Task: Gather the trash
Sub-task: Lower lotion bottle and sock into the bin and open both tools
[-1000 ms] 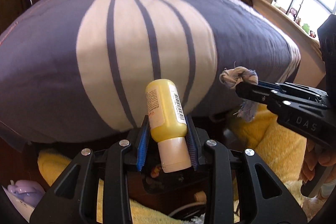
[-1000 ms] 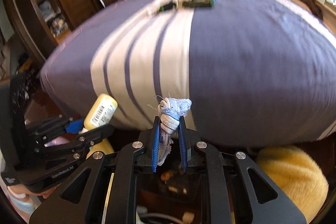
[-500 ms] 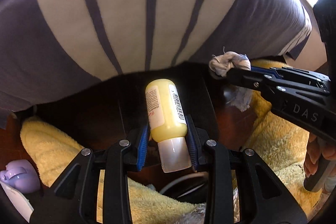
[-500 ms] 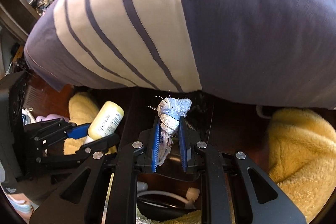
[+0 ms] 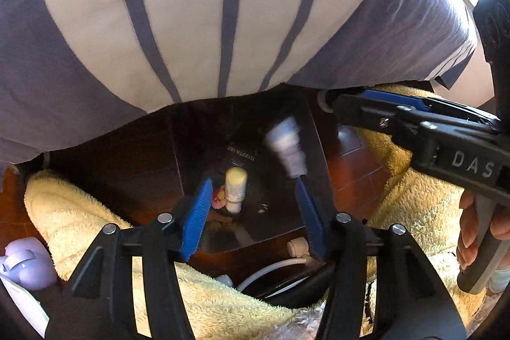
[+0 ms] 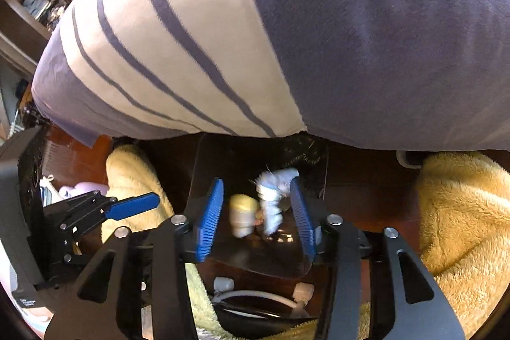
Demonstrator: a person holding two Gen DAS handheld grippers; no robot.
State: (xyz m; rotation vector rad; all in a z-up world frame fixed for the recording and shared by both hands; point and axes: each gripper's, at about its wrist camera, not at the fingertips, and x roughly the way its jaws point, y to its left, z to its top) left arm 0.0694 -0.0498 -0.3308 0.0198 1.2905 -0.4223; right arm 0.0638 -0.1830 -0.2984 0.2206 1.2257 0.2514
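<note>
Both the left gripper (image 5: 251, 209) and right gripper (image 6: 256, 217) have jaws opening, nothing pressed between them. The yellow bottle (image 5: 235, 188) and rag wad (image 6: 274, 196) are inside the dark bin (image 5: 306, 148) at twelve o'clock; the rag, blurred mid-fall, could snag on the rim.

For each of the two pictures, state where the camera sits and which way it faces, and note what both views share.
Left wrist: on the left gripper, facing steeply down into the dark bin; the right gripper and a hand show.
Right wrist: on the right gripper, facing down into the bin; the left gripper shows.
Shared: yellow bottle, rag, striped bedspread, yellow rug. Both jaws are opening, gripping nothing.
</note>
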